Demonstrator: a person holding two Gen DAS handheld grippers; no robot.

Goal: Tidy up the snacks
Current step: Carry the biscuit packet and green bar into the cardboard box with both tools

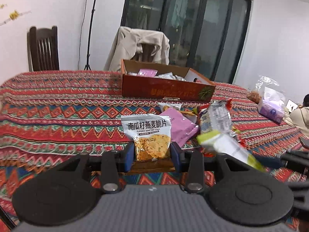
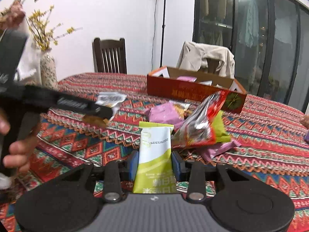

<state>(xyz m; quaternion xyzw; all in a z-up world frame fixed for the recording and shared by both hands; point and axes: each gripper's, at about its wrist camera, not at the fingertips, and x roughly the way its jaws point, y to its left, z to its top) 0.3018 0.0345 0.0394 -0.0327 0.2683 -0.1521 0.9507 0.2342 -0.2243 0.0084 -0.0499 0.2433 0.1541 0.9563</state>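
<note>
A: What does the left gripper [image 1: 152, 152] have?
B: Its jaws are clamped on a white oat crisp packet [image 1: 147, 134], lifted above the patterned tablecloth [image 1: 58, 116].
A: The right gripper [image 2: 155, 163]?
B: Clamped on a green-and-white packet [image 2: 155, 154], near the snack pile [image 2: 195, 127] before the cardboard box [image 2: 193, 90].

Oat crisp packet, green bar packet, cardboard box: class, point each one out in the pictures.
Oat crisp packet [image 1: 147, 135], left wrist view, printed front.
Green bar packet [image 2: 156, 154], right wrist view, white middle.
Cardboard box [image 1: 164, 89], left wrist view, red front wall.
</note>
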